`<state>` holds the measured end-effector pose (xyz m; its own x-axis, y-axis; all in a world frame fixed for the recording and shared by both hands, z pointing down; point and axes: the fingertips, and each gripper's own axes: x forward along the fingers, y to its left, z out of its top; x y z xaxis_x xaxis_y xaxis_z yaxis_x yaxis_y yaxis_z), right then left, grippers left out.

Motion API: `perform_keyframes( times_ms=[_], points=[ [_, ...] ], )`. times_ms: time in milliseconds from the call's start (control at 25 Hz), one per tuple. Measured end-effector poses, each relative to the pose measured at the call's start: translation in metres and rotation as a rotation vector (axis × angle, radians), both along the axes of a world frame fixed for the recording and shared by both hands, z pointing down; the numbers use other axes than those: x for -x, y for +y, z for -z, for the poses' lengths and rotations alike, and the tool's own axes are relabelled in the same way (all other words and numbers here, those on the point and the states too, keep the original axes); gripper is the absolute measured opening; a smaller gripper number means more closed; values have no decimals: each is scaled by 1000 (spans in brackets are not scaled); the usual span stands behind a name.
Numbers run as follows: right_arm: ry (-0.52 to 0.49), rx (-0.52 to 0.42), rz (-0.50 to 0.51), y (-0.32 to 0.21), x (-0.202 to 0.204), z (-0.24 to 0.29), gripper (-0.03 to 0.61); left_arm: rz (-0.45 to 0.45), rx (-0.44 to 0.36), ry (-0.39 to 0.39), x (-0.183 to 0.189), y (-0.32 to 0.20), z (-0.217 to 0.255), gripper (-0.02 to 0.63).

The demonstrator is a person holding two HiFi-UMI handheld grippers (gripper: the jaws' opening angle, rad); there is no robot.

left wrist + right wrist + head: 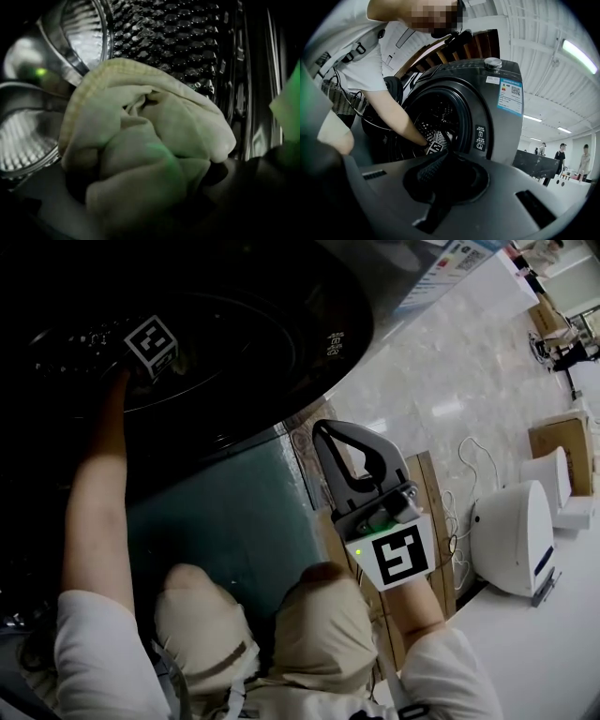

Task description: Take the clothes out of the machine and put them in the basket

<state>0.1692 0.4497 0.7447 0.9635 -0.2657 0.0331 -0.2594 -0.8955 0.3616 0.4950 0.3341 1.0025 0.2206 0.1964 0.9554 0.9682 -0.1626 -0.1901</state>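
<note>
The left gripper [149, 206] was closed on a bunched cream cloth [154, 136], which filled the space between its dark jaws (their tips buried in the folds). Cloth and gripper sat deep inside the washing machine [487, 117], with the perforated drum [187, 37] just behind. The left forearm [98, 484] stretched straight in through the round door opening, bare to the white sleeve. The right gripper [436, 164] had its jaws pressed together on nothing. It was held outside the machine, near the person's right knee [323, 615], pointing toward the opening. A woven basket [337, 101] stood at the far left beside the person.
</note>
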Motion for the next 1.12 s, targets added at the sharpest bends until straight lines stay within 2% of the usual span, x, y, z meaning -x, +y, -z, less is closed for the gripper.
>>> perform_keyframes(
  times_ms=[160,280,520,680,760,840,920,1040,1120],
  points=[
    [10,-15,-6,0,2,3,14,-22,-22,13,1,-1,3,451],
    [13,-22,-4,-3,3,2,14,4,-27,30,3,-3,1,355],
    [24,-30,5,-7,3,5,14,6,-27,56,7,-7,9,285],
    [50,-59,0,-6,1,11,14,40,73,113,-6,-1,38,259],
    [57,-75,7,-8,-2,12,14,81,138,122,-1,5,52,259],
    [59,-93,20,-12,-5,11,14,119,169,118,12,7,59,258],
    [62,-103,34,-17,-8,11,14,115,213,130,22,13,68,256],
    [67,-112,54,-22,-13,11,14,96,333,190,26,27,94,256],
    [69,-128,64,-24,-18,10,14,97,370,207,33,29,109,256]
  ],
)
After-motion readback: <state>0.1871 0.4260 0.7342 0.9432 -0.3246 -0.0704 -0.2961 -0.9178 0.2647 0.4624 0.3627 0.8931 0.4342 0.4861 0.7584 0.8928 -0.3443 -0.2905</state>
